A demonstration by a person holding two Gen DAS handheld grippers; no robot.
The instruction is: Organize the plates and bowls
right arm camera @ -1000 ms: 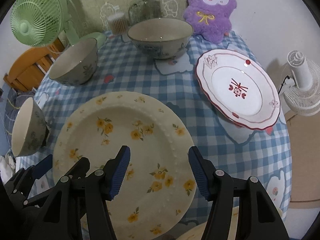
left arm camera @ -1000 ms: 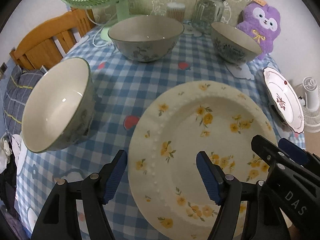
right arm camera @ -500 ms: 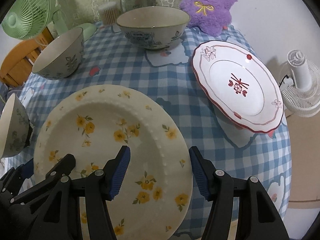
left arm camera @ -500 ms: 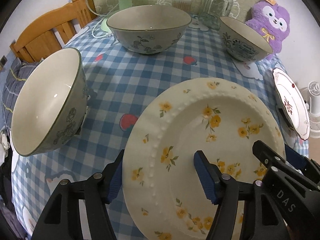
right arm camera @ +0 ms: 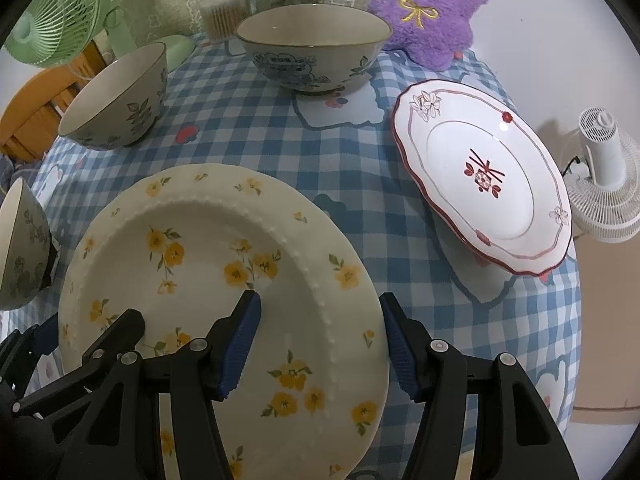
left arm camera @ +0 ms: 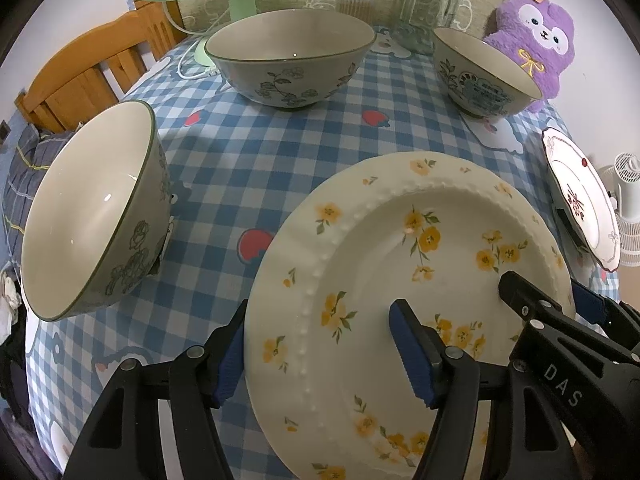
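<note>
Left wrist view: the left gripper (left arm camera: pixel 320 350) is pointing steeply down, its jaws straddling the left rim of the yellow-flowered plate (left arm camera: pixel 400 280), one finger outside and one over the plate. Whether the pads are pressing I cannot tell. The plate is sitting at the near edge of the checked tablecloth (left arm camera: pixel 256 160). The right gripper (right arm camera: pixel 318 344) is straddling the plate's right rim likewise, grip unclear.
</note>
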